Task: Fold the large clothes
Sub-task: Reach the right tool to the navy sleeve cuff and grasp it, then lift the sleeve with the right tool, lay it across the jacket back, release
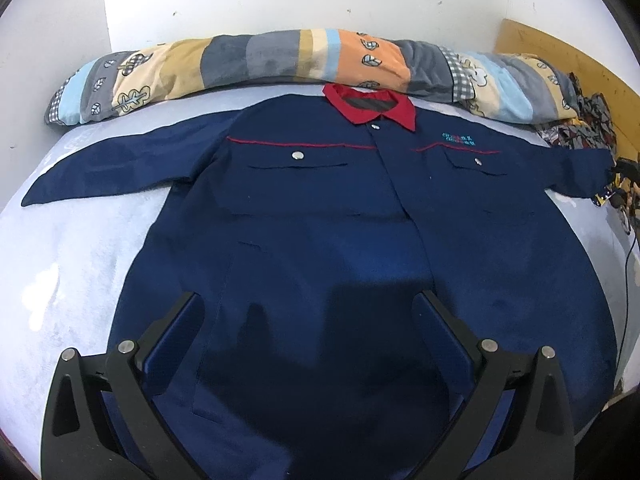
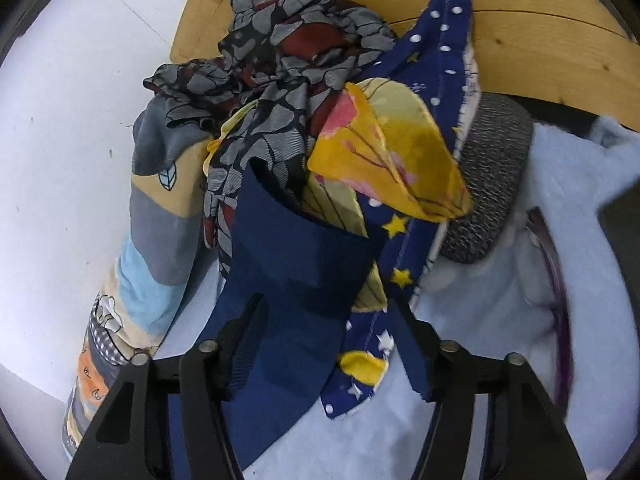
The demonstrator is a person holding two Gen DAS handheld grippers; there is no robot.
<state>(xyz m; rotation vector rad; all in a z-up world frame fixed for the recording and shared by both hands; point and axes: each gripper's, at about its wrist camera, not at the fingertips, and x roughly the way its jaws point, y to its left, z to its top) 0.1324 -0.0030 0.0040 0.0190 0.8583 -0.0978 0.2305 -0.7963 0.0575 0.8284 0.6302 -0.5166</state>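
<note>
Presently, item: navy work jacket [image 1: 320, 208] with red collar [image 1: 370, 106], laid flat and front up on the pale blue bedsheet [image 1: 80, 248].
Long axis: collar to hem, running from the rolled patchwork quilt [image 1: 280, 60] at the far side toward the left gripper; sleeves spread crosswise to it.
Left gripper [image 1: 316, 316]: jaws spread wide, holding nothing, poised over the lower body panel near the hem; whether the fingers touch the cloth cannot be told.
Right gripper [image 2: 324, 320]: jaws apart, with the jacket's right sleeve end [image 2: 288, 280] lying between them; the near finger [image 2: 240, 336] sits against the cloth, but no pinch is visible.
Sleeve direction: extends straight ahead of the right gripper, its cuff end resting on or against the pile of mixed clothes [image 2: 304, 92].
Opposite sleeve [image 1: 112, 168]: spread out flat to the far left of the jacket, apart from both grippers.
Nearer hand: right for the sleeve, left for the hem.
Judged next move: close on the sleeve and carry it inward across the chest, perpendicular to the long axis.
Risk: star-print cloth [image 2: 400, 240] and yellow fabric [image 2: 392, 152] lie just beside the sleeve and could be caught with it.
</note>
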